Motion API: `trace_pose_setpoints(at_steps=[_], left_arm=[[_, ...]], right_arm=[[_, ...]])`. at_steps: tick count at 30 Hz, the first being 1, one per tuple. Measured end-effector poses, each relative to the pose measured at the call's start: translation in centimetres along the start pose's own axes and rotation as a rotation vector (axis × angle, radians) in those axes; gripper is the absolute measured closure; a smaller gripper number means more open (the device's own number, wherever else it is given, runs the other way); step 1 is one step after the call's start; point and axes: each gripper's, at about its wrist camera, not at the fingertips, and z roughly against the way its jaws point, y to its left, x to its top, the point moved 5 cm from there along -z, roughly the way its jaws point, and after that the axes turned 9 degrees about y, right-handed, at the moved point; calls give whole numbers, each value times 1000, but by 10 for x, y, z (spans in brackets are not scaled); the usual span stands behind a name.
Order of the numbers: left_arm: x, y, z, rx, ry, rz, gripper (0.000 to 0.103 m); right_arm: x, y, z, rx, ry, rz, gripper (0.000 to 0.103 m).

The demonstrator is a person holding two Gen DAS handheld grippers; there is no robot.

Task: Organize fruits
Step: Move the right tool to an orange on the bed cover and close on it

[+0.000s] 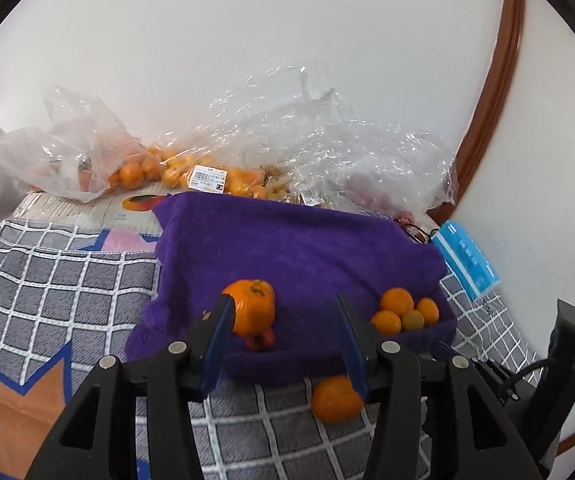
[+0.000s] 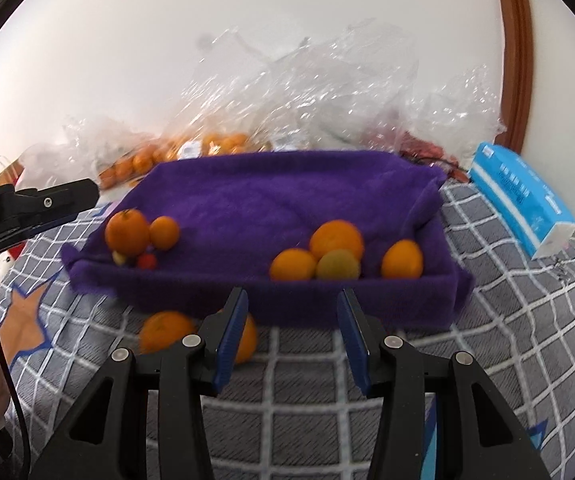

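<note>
Both grippers are empty. Left gripper (image 1: 285,312) jaws stand apart with nothing between them, above the near edge of the purple towel-lined tray (image 1: 287,248). Right gripper (image 2: 291,308) jaws are likewise apart and hold nothing.

Progress, judged from the layout: partly done. On the tray's left side sit 1 large orange (image 2: 126,232), 1 smaller orange (image 2: 164,232) and small red fruit (image 2: 146,261). On its right side sits a group of 4 citrus fruits (image 2: 335,254), 1 of them greenish.

Remaining: 2 oranges (image 2: 165,330) lie on the checked cloth (image 2: 487,340) just in front of the tray. Bagged fruit (image 1: 207,172) behind it is unsorted.
</note>
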Motion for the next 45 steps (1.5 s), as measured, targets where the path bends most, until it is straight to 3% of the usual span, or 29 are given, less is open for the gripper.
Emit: trace_pose_setpoints(at_steps=[15, 42, 45], left_arm=[[-45, 44, 7, 114, 113, 25, 55], [-47, 76, 7, 50, 129, 115, 55], [-47, 78, 8, 47, 128, 119, 55]], right_arm=[[-19, -12, 1, 22, 65, -133, 57], [-9, 26, -22, 55, 117, -78, 57], [-9, 29, -21, 15, 91, -58, 58]])
